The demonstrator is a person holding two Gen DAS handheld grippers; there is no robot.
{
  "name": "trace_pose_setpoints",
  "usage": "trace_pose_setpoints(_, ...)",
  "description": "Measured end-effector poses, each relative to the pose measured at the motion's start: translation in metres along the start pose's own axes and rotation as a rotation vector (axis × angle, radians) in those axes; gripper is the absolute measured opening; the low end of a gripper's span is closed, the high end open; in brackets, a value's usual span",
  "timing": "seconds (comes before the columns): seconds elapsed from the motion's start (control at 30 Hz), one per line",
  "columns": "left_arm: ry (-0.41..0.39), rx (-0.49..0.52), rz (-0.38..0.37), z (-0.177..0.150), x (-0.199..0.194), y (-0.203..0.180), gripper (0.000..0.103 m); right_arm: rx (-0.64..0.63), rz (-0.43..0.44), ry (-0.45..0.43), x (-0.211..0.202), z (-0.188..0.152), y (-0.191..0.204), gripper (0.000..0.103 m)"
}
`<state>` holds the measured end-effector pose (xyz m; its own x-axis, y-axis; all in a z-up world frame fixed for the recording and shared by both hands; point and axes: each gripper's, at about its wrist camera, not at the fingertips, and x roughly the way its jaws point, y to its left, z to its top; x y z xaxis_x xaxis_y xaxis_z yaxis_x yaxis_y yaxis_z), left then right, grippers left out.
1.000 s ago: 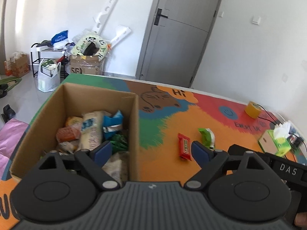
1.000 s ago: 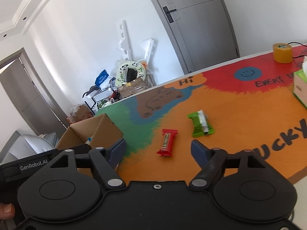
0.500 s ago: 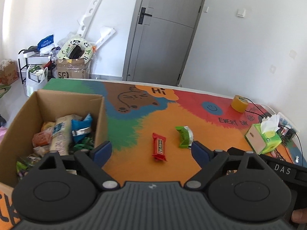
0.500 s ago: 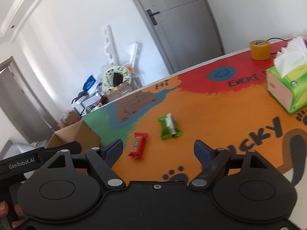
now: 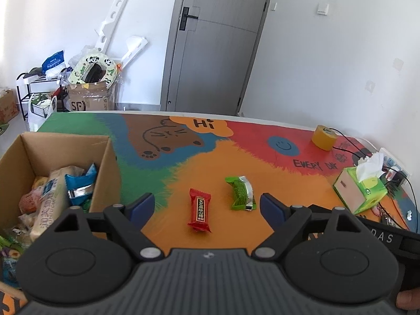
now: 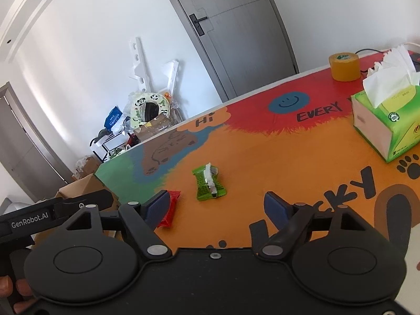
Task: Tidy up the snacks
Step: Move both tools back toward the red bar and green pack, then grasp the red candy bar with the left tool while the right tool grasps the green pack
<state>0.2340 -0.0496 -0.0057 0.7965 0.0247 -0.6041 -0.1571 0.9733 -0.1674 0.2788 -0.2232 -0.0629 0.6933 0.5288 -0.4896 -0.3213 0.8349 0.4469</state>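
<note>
**Two wrapped snacks left on the table as both grippers line up over them**

From the left wrist: the left gripper point(image 5: 207, 206) stands wide and empty above the painted table point(image 5: 262, 173), its jaws framing a red snack bar point(image 5: 200, 210) and, just beside it, a green snack packet point(image 5: 241, 193); both lie flat, apart from each other, with the cardboard box point(image 5: 105, 162) already holding other snacks off to one side. From the right wrist: the right gripper point(image 6: 218, 208) is also spread wide with nothing in it, the green packet point(image 6: 208, 182) ahead between its jaws, and one finger point(image 6: 157, 207) covers part of the red bar point(image 6: 169, 210). Done well, each claw would likely take one snack, closing across the narrow width while clear of the other gripper.
</note>
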Motion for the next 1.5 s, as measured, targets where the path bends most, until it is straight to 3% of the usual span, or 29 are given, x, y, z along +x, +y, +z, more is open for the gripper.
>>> trace_pose_setpoints(0.23, 0.027, 0.004, 0.025, 0.002, 0.023, -0.007, 0.084, 0.014, 0.005, 0.033, 0.021, 0.004, -0.008, 0.071)
trace_pose_setpoints(0.33, 0.044, -0.002, 0.035, 0.002, 0.035, -0.010, 0.077, 0.015, 0.012, 0.048, 0.032, 0.006, -0.008, 0.067)
trace_pose_setpoints(0.5, 0.077, -0.011, 0.060, -0.002, 0.059, -0.011, 0.065, 0.010, 0.024, 0.071, 0.051, 0.012, -0.006, 0.067)
trace_pose_setpoints(0.83, 0.137, -0.034, 0.128, -0.007, 0.096, -0.004, 0.057, 0.026, 0.023, 0.108, 0.077, 0.016, -0.012, 0.067)
trace_pose_setpoints(0.93, 0.171, -0.036, 0.128, -0.012, 0.106, -0.003, 0.045, 0.019, 0.027, 0.117, 0.085, 0.019, -0.008, 0.067)
trace_pose_setpoints(1.07, 0.160, -0.030, 0.151, -0.014, 0.107, 0.000, 0.020, 0.001, 0.034, 0.129, 0.095, 0.021, -0.001, 0.067)
trace_pose_setpoints(1.5, 0.117, -0.073, 0.146, -0.003, 0.098, 0.010, 0.019, -0.041, 0.031, 0.143, 0.122, 0.026, 0.015, 0.066)
